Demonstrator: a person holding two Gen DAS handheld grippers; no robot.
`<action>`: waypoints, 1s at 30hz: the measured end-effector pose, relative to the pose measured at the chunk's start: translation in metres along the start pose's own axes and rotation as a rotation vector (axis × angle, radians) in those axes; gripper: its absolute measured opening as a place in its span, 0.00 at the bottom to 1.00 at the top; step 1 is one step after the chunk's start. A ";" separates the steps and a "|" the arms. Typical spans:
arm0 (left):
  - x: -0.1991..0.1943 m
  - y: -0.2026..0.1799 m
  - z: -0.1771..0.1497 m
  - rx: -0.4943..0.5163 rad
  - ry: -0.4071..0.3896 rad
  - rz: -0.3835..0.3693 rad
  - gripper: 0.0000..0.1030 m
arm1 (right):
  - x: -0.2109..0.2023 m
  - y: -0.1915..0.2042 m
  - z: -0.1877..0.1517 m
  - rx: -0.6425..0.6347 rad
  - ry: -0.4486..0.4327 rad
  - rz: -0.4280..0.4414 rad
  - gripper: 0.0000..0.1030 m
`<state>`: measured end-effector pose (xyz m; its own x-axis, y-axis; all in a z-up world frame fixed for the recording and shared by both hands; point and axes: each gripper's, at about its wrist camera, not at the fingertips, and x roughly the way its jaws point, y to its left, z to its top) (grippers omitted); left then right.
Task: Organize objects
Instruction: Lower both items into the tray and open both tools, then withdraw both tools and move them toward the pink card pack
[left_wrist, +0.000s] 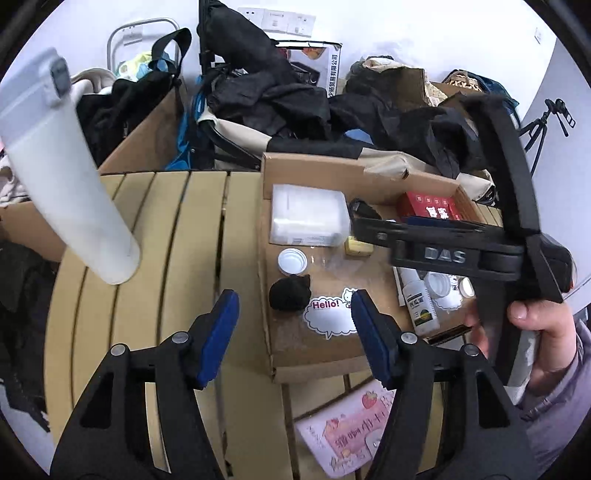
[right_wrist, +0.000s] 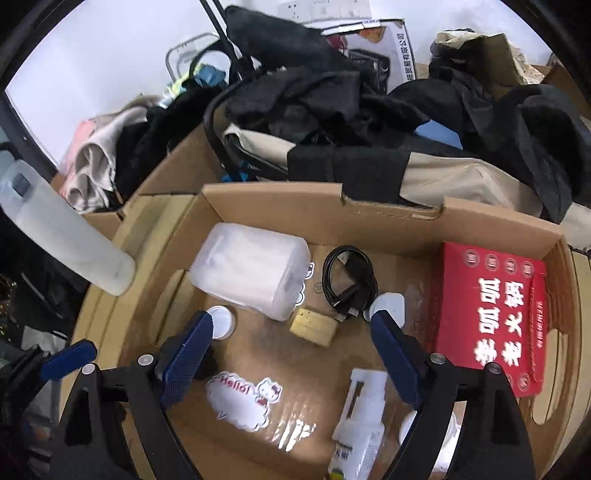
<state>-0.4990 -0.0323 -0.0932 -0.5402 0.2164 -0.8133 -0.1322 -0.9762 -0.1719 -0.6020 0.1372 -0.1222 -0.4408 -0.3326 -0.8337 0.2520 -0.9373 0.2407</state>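
**Both grippers poised, empty, over a half-sorted carton**

A shallow brown cardboard tray (right_wrist: 369, 206) on the slatted tan table (left_wrist: 147, 258) holds the things being organised: a frosted translucent plastic box (right_wrist: 251, 269) near its far left corner, a coiled black cable (right_wrist: 349, 280) beside it at the far wall, a red printed carton (right_wrist: 491, 314) along the right edge, a small yellow block (right_wrist: 314, 326) and a white round lid (right_wrist: 221, 321) toward the middle, and a white spray bottle (right_wrist: 360, 417) by the near edge. The right gripper (right_wrist: 295, 354) hangs over the tray's centre, jaws spread wide and nothing between them. The left gripper (left_wrist: 295, 332) straddles the tray's left edge, also parted and empty, a black fuzzy lump (left_wrist: 290, 295) just beyond its tips. A pink card (left_wrist: 347, 435) lies on the table outside the near edge. With the two tools this close, they could knock together if both reach in at once; a descending finger might also nudge the light lid or block aside, or snag the cable's loops and drag it
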 end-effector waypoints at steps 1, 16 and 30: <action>-0.006 0.001 0.002 -0.005 0.001 0.002 0.58 | -0.010 -0.001 0.000 0.003 -0.008 -0.010 0.87; -0.224 -0.027 -0.070 0.148 -0.198 0.214 0.78 | -0.289 0.007 -0.110 -0.186 -0.203 -0.115 0.87; -0.360 -0.061 -0.168 0.268 -0.305 0.077 0.80 | -0.420 0.043 -0.275 -0.337 -0.241 -0.075 0.87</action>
<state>-0.1567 -0.0529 0.1168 -0.7730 0.1767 -0.6093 -0.2718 -0.9601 0.0663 -0.1689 0.2652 0.1020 -0.6474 -0.3168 -0.6931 0.4616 -0.8867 -0.0259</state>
